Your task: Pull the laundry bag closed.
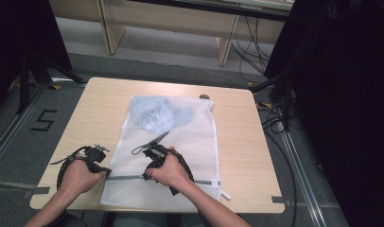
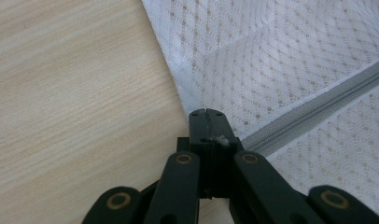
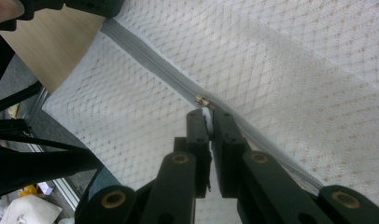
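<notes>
High view: white mesh bag [image 1: 176, 142] lies flat mid-bench [image 1: 95, 109]. Left claw [image 2: 207, 114] is clenched on the bag's left edge at the zipper [image 2: 318, 105] end; right claw [image 3: 207, 116] is clenched on the zipper pull [image 3: 202, 100].

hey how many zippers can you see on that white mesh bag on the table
1. A single grey zipper runs across the near end of the white mesh bag, from the left gripper at the bag's left edge past the right gripper. Any zipper underneath would be hidden.
</notes>
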The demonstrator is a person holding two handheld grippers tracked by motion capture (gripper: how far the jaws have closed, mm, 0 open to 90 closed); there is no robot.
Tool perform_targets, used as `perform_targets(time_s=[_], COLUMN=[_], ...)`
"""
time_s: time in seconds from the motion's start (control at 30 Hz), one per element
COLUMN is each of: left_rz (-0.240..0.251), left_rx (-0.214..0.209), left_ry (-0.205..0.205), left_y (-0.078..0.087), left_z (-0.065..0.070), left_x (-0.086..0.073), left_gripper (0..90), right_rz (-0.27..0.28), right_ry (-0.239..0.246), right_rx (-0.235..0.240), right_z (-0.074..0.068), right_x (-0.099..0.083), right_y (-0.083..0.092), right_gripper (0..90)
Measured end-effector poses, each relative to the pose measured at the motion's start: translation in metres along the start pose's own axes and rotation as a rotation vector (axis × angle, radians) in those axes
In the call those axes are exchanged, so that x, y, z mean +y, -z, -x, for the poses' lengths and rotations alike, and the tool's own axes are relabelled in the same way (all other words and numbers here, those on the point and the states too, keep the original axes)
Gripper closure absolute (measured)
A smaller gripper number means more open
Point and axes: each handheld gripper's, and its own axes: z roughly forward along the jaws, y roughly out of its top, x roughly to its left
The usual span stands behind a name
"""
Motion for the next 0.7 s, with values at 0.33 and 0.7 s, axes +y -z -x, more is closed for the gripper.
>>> perform_targets(time_s=[0.33, 0.7], left_rz=[-0.003, -0.002], left_rx=[0.002, -0.003], left_ry=[-0.001, -0.005], left_y=[0.0003, 0.0000], left_z=[0.0000, -0.0004], left_x=[0.0001, 0.0003], left_gripper=[89.8, 89.8], right_rz=[0.004, 0.006], right_ry=[0.004, -0.001], right_rx=[-0.018, -0.022], right_z=[0.0031, 0.0083], right_x=[-0.0030, -0.0054], right_y=[0.0019, 0.0055], right_gripper=[86.9, 86.8])
